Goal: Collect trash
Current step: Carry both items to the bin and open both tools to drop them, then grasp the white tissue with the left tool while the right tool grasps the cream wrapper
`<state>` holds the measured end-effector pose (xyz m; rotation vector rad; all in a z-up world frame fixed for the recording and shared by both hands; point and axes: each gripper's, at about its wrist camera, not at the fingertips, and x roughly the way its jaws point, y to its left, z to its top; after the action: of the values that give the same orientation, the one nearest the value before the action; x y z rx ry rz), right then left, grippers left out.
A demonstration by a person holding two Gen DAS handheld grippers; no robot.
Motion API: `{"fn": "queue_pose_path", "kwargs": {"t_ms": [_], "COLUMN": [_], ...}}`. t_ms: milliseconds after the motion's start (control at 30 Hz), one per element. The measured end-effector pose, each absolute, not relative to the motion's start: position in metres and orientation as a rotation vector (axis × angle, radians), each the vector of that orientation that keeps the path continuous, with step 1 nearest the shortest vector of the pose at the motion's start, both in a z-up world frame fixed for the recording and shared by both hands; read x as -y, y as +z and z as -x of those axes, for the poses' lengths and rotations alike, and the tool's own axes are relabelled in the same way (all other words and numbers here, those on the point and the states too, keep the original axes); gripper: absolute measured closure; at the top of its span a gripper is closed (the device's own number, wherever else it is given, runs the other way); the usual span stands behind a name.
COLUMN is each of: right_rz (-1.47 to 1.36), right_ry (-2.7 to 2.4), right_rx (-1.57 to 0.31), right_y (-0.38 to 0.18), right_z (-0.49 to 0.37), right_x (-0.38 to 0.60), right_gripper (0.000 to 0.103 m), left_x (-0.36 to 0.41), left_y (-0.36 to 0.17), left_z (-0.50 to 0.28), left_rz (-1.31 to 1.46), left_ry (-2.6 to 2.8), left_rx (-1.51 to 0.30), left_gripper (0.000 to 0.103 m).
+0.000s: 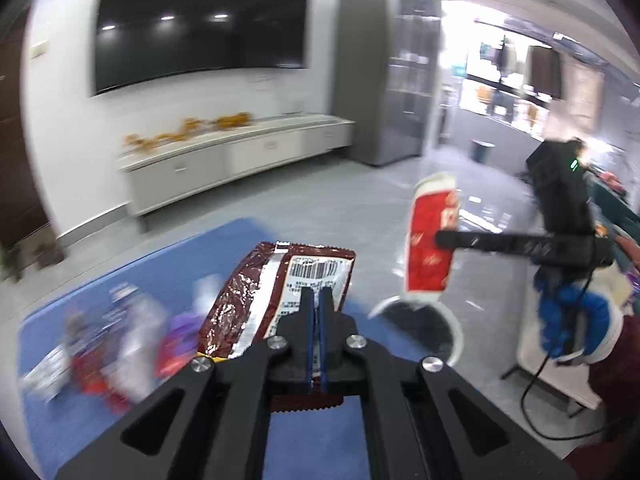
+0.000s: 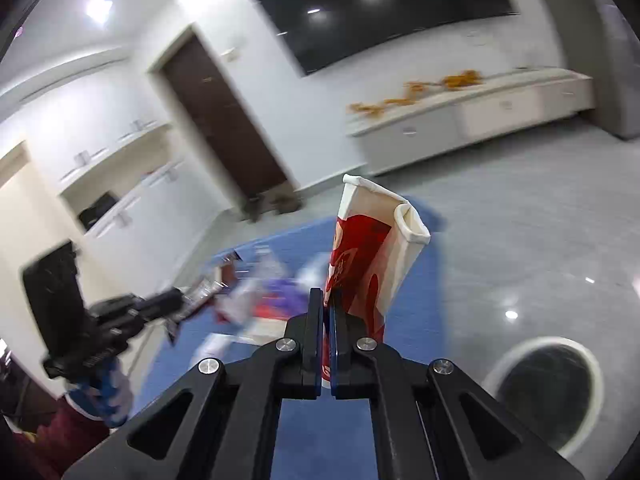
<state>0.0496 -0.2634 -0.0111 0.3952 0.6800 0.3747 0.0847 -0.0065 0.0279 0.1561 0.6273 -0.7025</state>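
My left gripper is shut on a brown foil snack wrapper with a white barcode panel, held up above the blue mat. My right gripper is shut on a flattened red and white paper cup, its rim pointing up. In the left wrist view that cup hangs over the white-rimmed bin, pinched by the right gripper. The bin lies low at the right in the right wrist view. The left gripper with its wrapper shows blurred at the left.
Several more wrappers lie blurred on the blue mat. A low white cabinet stands under a wall screen. Grey tiled floor surrounds the mat. A gloved hand and a cable are at the right.
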Motion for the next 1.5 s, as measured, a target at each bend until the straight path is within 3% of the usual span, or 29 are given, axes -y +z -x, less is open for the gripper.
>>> {"fn": "queue_pose_path", "kwargs": {"t_ms": [300,567,633,700,733,900,1100,1267,1333,1400,1500], "right_rz": [-0.453,-0.474,-0.476,-0.459,-0.457,-0.467,-0.41,-0.322,-0.293,-0.271,-0.234], "right_ry": [0.081,-0.003,-0.007,-0.025,-0.035,-0.056,-0.032,0.039,0.078,0.118,0.179], "right_rx": [-0.769,-0.899,-0.933,-0.965,-0.979,-1.013,-0.96,-0.849,-0.805,-0.768,-0.719], "right_y": [-0.079,-0.155,-0.173,-0.193,-0.201,-0.222,-0.186,-0.121,-0.096,-0.077,-0.048], "right_z": [-0.018,-0.043,-0.053,-0.054,-0.06,-0.06,-0.053,-0.049,-0.047,-0.045,-0.043], "right_x": [0.395,0.426,0.427,0.426,0.43,0.43,0.414,0.376,0.357,0.337,0.305], "right_gripper": [0.101,0.099,0.096,0.094,0.089,0.084,0.074,0.071,0.066,0.062,0.061], "left_x": [0.193,0.272,0.282,0.285,0.285,0.276,0.241,0.2,0.179,0.152,0.1], "left_y": [-0.021,-0.082,-0.098,-0.11,-0.114,-0.115,-0.074,-0.035,-0.023,-0.013,0.002], "left_z": [-0.125,-0.159,-0.166,-0.171,-0.173,-0.17,-0.146,-0.121,-0.111,-0.103,-0.089], "left_rz": [-0.136,-0.146,-0.112,-0.09,-0.072,-0.06,-0.065,-0.109,-0.114,-0.106,-0.093], "left_ry": [-0.942,-0.967,-0.97,-0.957,-0.954,-0.952,-0.869,-0.822,-0.787,-0.737,-0.656], "left_rx": [-0.79,-0.947,-0.997,-1.025,-1.034,-1.017,-0.857,-0.766,-0.741,-0.715,-0.67], "left_gripper": [0.101,0.098,0.094,0.069,0.064,0.061,0.061,0.061,0.055,0.036,0.035]}}
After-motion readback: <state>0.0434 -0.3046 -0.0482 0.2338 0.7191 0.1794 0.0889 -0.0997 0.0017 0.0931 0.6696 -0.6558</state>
